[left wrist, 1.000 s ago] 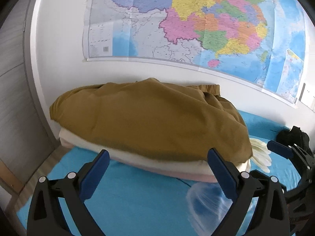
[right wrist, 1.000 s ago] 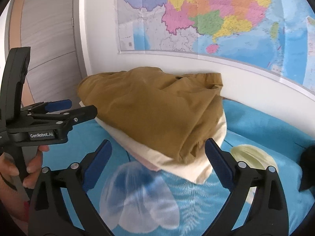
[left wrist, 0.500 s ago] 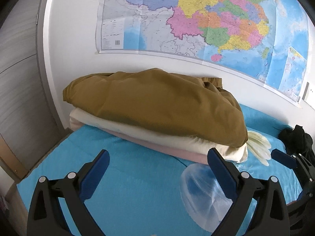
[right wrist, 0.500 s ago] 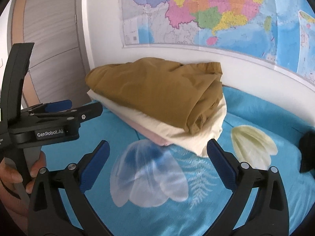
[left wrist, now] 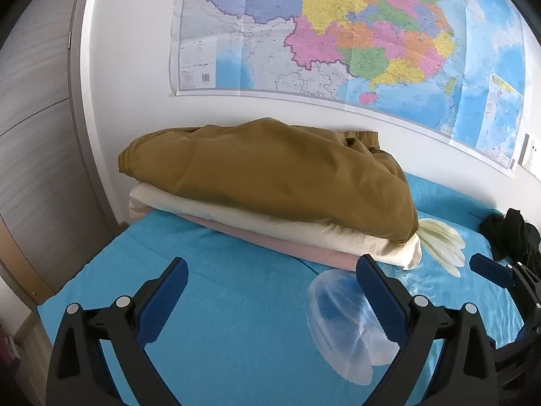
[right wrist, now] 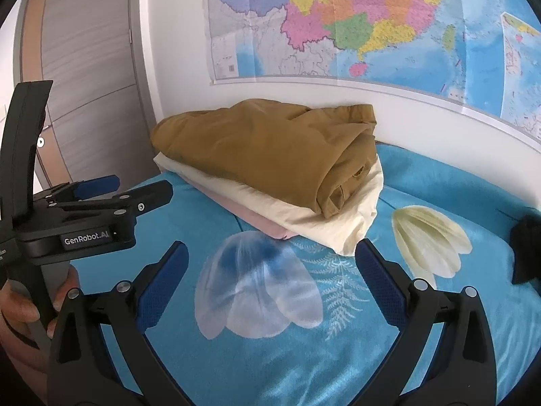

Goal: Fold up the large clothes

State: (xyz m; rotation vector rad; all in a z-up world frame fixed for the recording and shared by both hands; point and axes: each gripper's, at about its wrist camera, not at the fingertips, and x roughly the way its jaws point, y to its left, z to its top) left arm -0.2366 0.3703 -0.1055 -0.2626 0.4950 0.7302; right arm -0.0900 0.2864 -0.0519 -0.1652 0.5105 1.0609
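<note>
Left wrist view: the left gripper (left wrist: pixel 270 280) has its two blue-padded black fingers spread wide with nothing between them, above a bright turquoise bedspread (left wrist: pixel 219 321) printed with pale flower petals. Beyond the fingertips, against the white wall, lies one stack of three folded garments. A mustard-brown folded garment (left wrist: pixel 270 182) is on top, a cream folded garment (left wrist: pixel 338 237) is under it, and a pale pink folded garment (left wrist: pixel 314 252) lies at the bottom, resting on the bedspread. A large multicoloured paper wall map (left wrist: pixel 338 34) hangs above the stack; its small print cannot be read. At the far right a crumpled black piece of cloth (left wrist: pixel 510 233) lies on the bedspread, well apart from the stack, and one blue tip of the other gripper shows in front of it.

Right wrist view: a hand (right wrist: pixel 20 321) at the far left holds the left gripper's grey handle, and its black body carries white lettering that reads "GenRobot.AI". The right gripper (right wrist: pixel 270 267) is likewise spread wide and holds nothing, over a translucent white flower print. The same three-garment stack sits just past its fingertips, apart from both grippers. No container appears in either view.
</note>
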